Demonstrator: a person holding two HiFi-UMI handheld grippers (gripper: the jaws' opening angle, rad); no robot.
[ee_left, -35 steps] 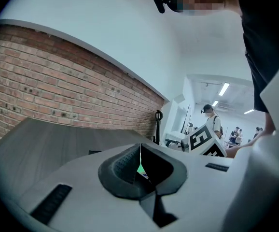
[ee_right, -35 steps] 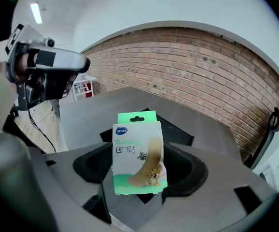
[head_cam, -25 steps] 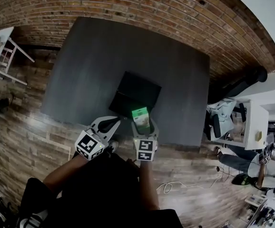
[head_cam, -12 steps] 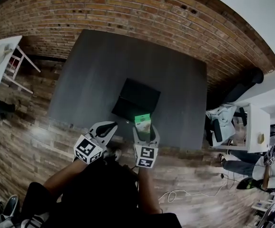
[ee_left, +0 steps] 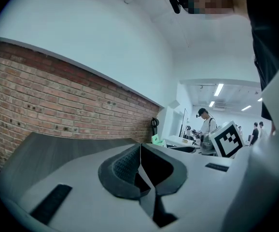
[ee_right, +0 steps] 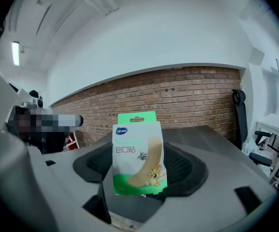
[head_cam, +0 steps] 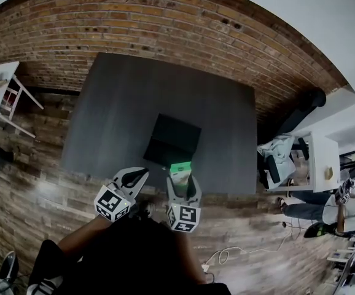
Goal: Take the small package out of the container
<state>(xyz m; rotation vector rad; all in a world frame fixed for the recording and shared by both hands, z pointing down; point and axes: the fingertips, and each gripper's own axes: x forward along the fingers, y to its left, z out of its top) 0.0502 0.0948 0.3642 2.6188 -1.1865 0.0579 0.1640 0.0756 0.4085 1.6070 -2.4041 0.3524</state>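
Two claws over the near edge of the desk point(head_cam: 116, 97). Right claw point(head_cam: 181, 178) clenched on the lower part of the small package point(ee_right: 138, 151); left claw point(ee_left: 140, 170) pressed shut on nothing, hanging just beside it. Package held upright, green hanger tab point(ee_right: 136, 117) on top, printed face toward the right gripper view. By the head view, seemingly raised clear of the dark container point(head_cam: 172, 137), close to its near corner and above the front strip of the desk. Looks like a flat pack of plasters: probably very light, thin, a little bendy across the broad faces, glossy enough to slip from a loose pinch. Best taken across the flat faces low down, as here, with the tab left free. Calls for no hard squeeze, for fear of creasing or buckling. Worth keeping vertical and moving gently, with only the bottom of it in the grip and a twist likely on any quick swing. Seems out of the container already; needs only a bare spot on the desk for setting down.
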